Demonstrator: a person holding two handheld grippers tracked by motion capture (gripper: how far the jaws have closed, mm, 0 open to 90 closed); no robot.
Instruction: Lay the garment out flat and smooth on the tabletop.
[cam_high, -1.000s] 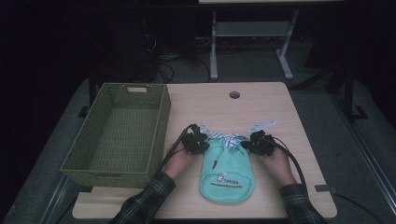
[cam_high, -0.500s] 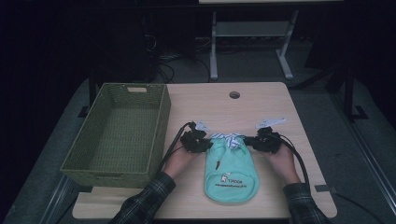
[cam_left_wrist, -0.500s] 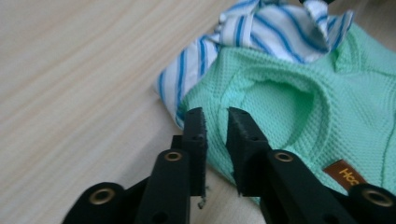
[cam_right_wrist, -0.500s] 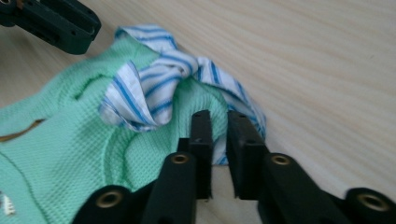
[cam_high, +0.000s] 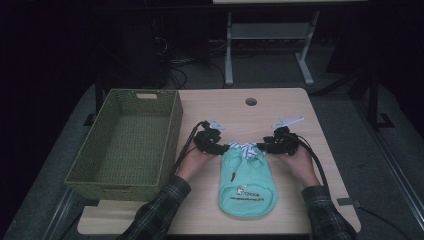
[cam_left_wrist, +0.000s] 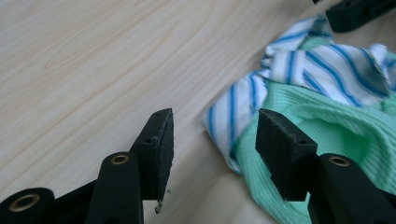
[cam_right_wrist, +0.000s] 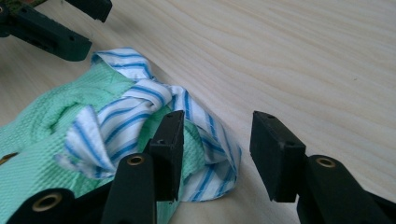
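A small mint-green garment (cam_high: 246, 182) with a white and blue striped collar (cam_high: 246, 149) lies flat on the wooden table (cam_high: 280, 107). My left gripper (cam_high: 220, 147) sits at the collar's left end and my right gripper (cam_high: 265, 146) at its right end. In the left gripper view the jaws (cam_left_wrist: 215, 130) have just been opening; the striped edge (cam_left_wrist: 233, 116) lies between them untouched. In the right gripper view the jaws (cam_right_wrist: 217, 135) have also just been opening, above the striped cloth (cam_right_wrist: 135, 100), pads clear of it.
An empty green woven basket (cam_high: 172, 135) stands on the table's left side, close to my left hand. A round cable hole (cam_high: 251, 101) is near the far edge. Bare wood lies beyond the garment and to its right.
Both grippers went from shut on the striped collar to open, letting it drop onto the table. Both hands shifted slightly away from the person.
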